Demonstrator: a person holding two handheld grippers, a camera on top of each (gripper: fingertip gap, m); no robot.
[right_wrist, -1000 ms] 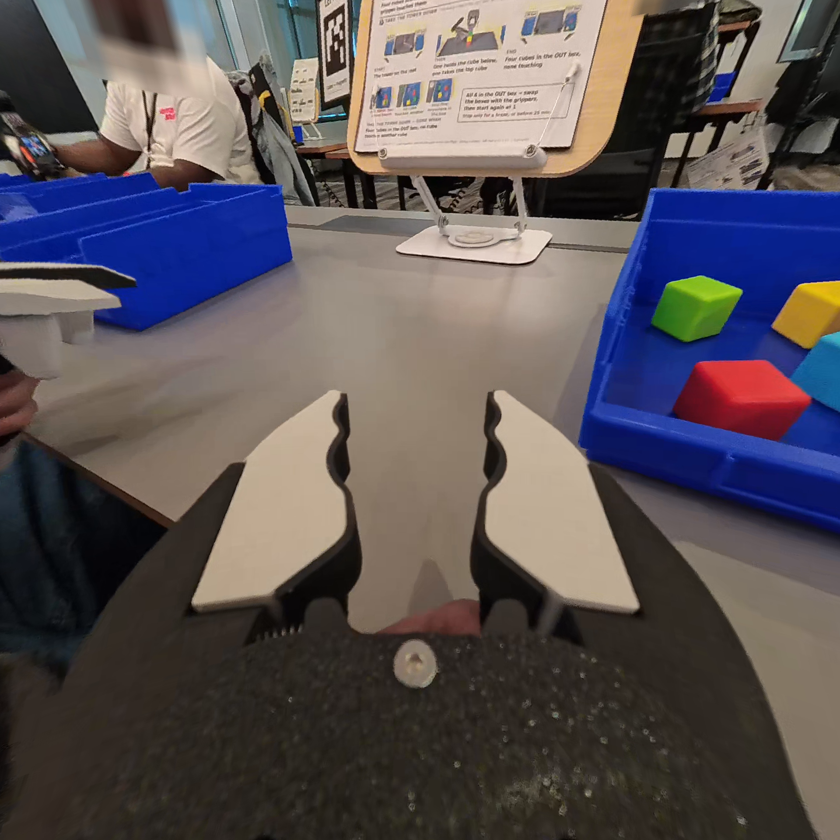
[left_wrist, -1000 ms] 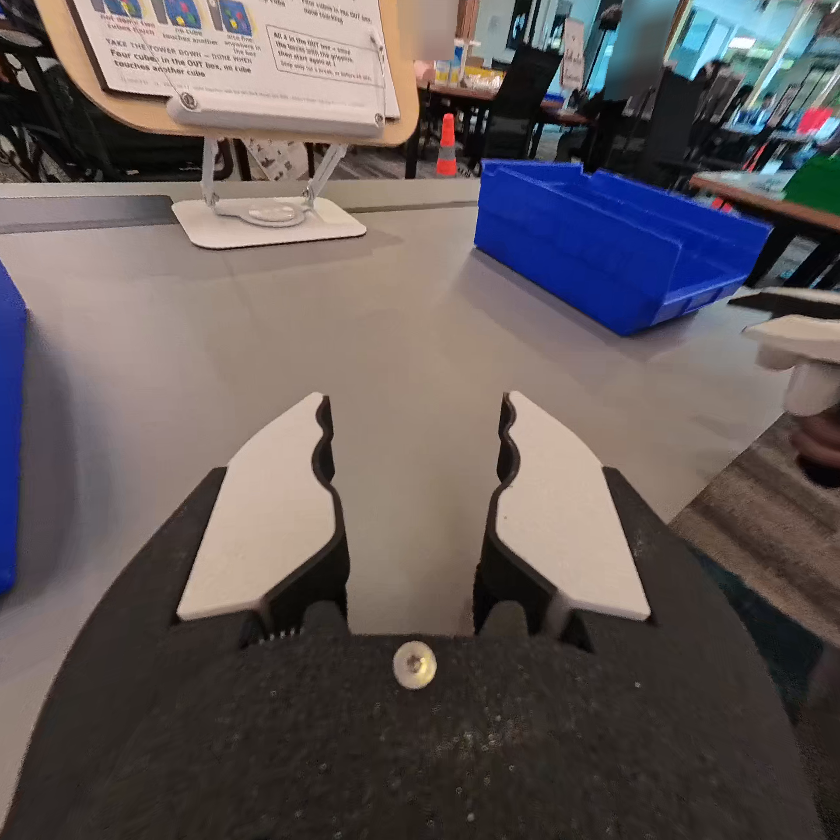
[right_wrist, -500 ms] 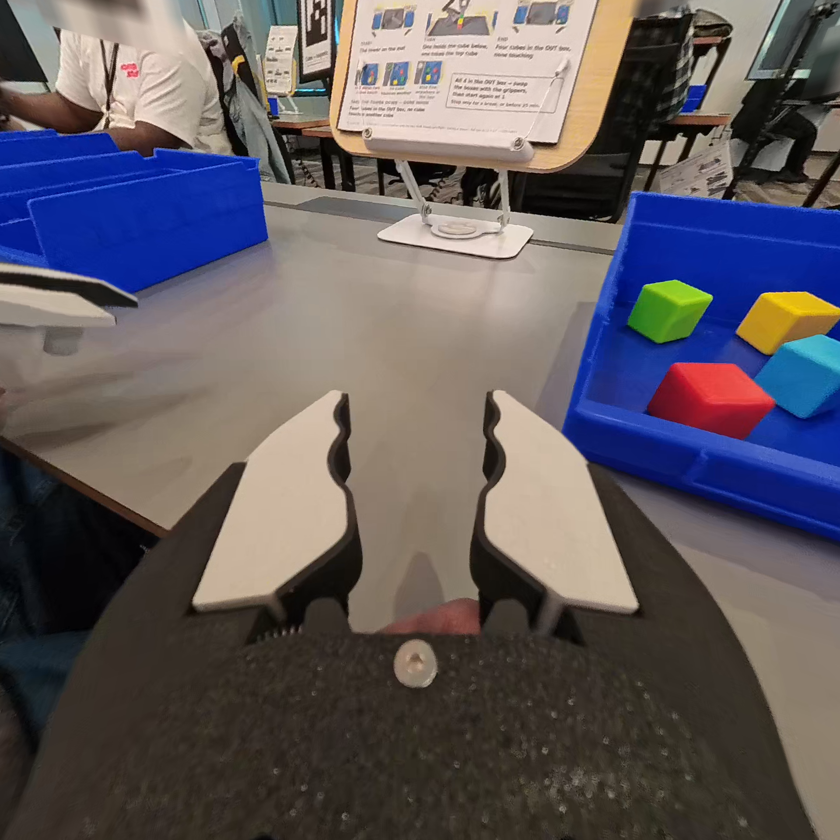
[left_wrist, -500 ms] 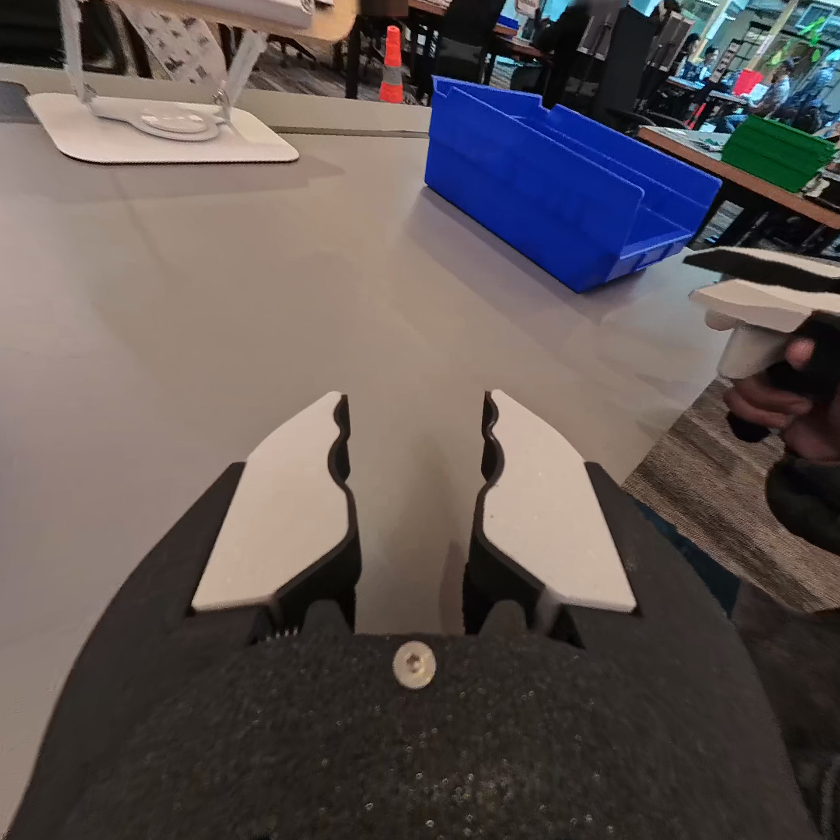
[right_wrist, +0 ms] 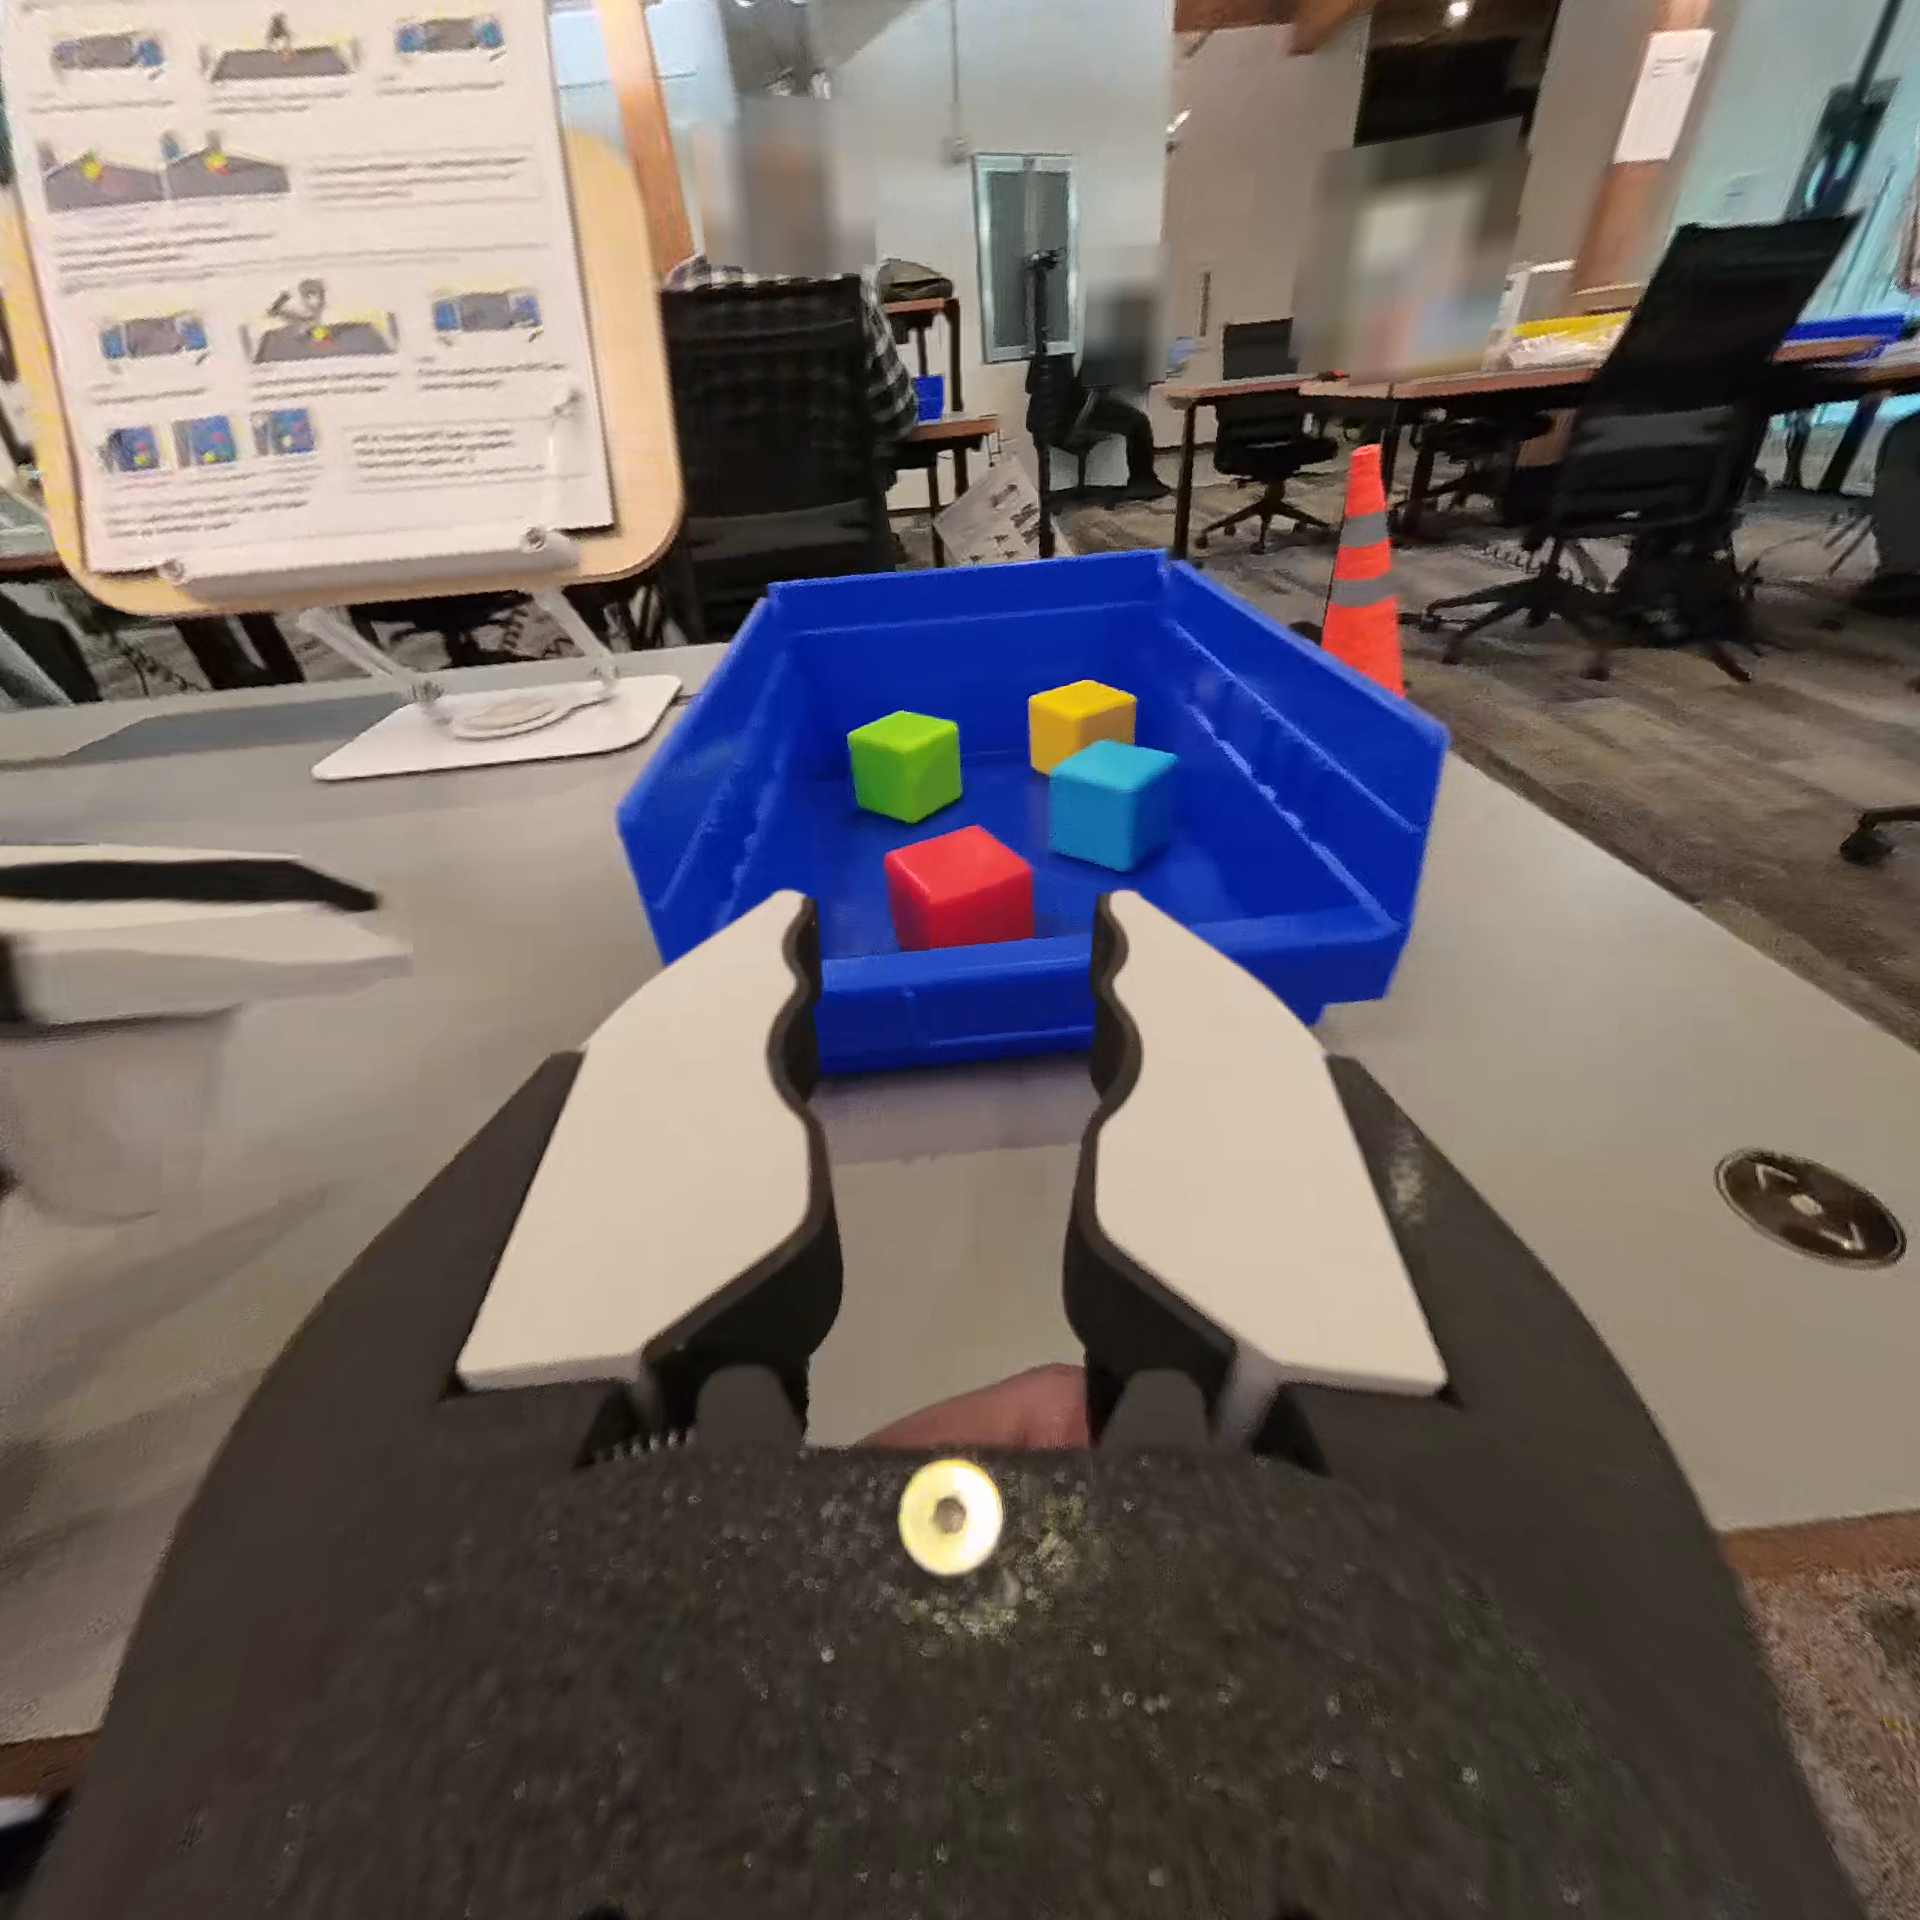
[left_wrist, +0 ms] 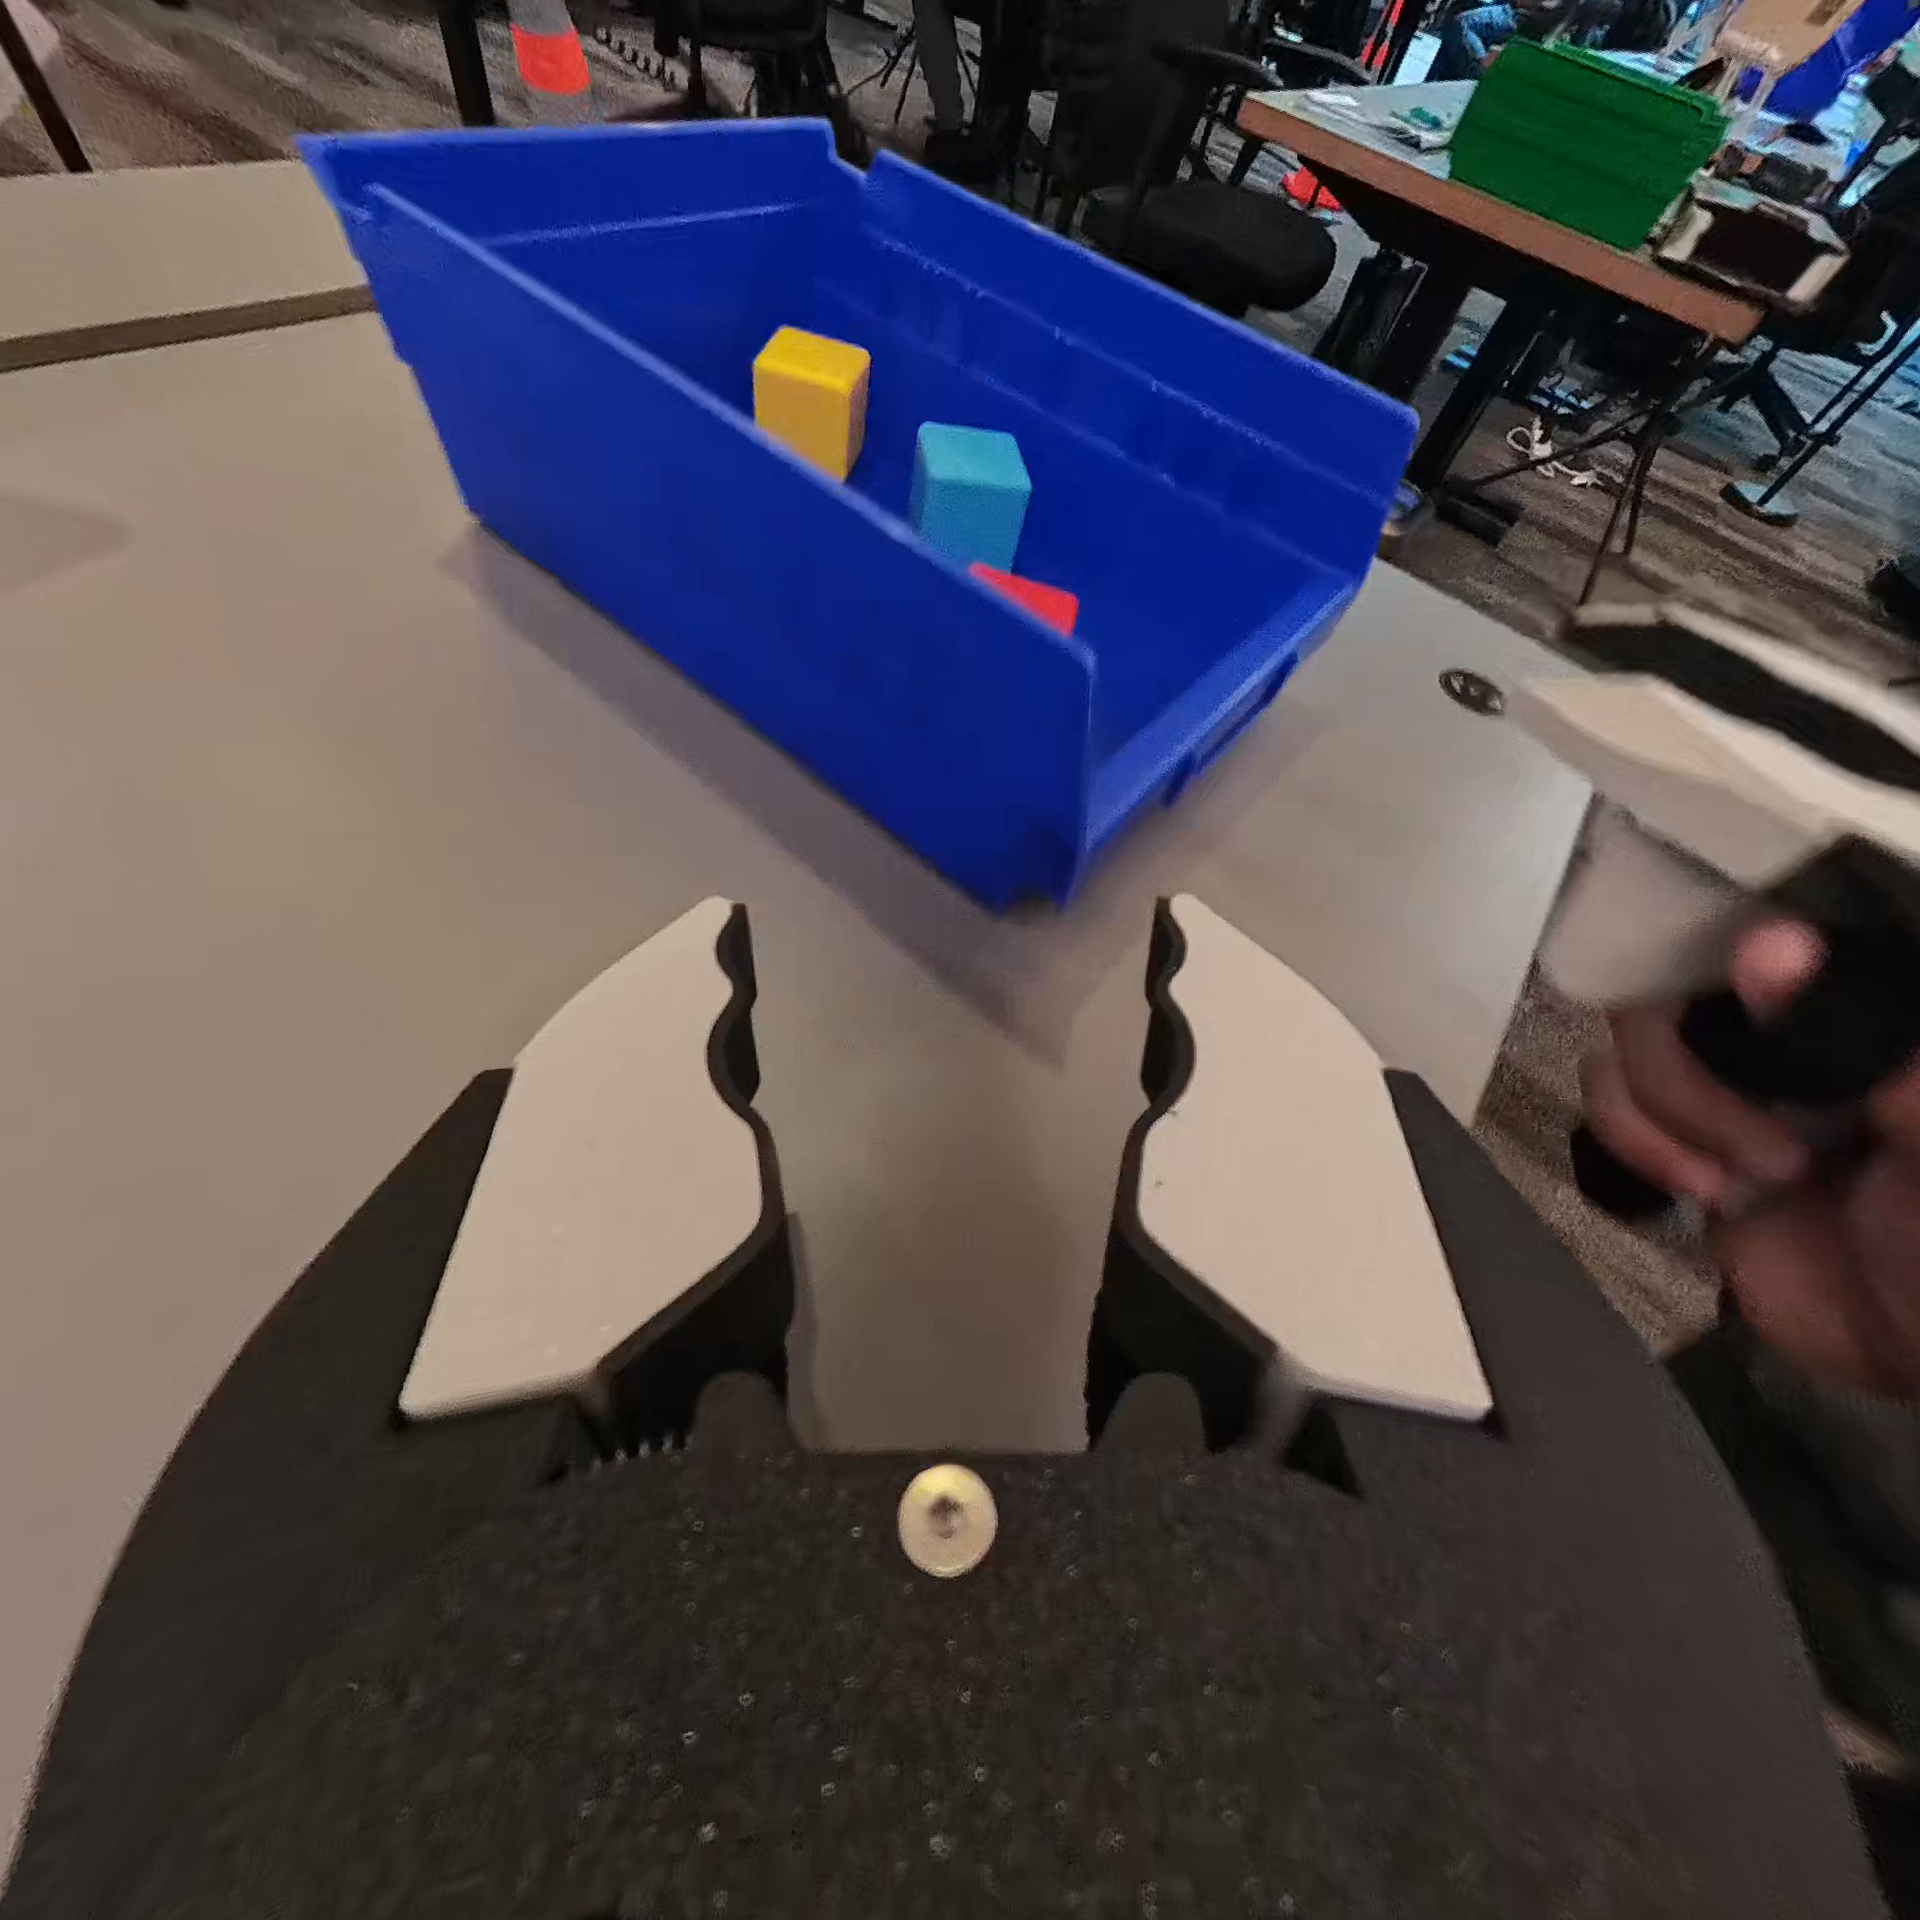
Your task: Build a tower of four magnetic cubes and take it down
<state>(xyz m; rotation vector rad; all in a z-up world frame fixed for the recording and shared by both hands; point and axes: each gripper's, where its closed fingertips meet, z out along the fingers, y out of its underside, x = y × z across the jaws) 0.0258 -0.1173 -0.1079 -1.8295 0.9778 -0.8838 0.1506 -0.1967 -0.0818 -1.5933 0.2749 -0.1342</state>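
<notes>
While the left gripper (left_wrist: 951,920) hangs over the grey surface (left_wrist: 260,779) with fingers wide and empty, the blue bin (left_wrist: 790,623) ahead shows yellow cube (left_wrist: 810,400), cyan cube (left_wrist: 968,494) and a red cube (left_wrist: 1027,600) corner; its wall could block a reach.

Right wrist view: right gripper (right_wrist: 948,920) wide, empty, lined up on the red cube, the green cube (right_wrist: 904,764) farther back. Cubes sit close, so magnets might drag a neighbour or snap a cube skewed.
</notes>
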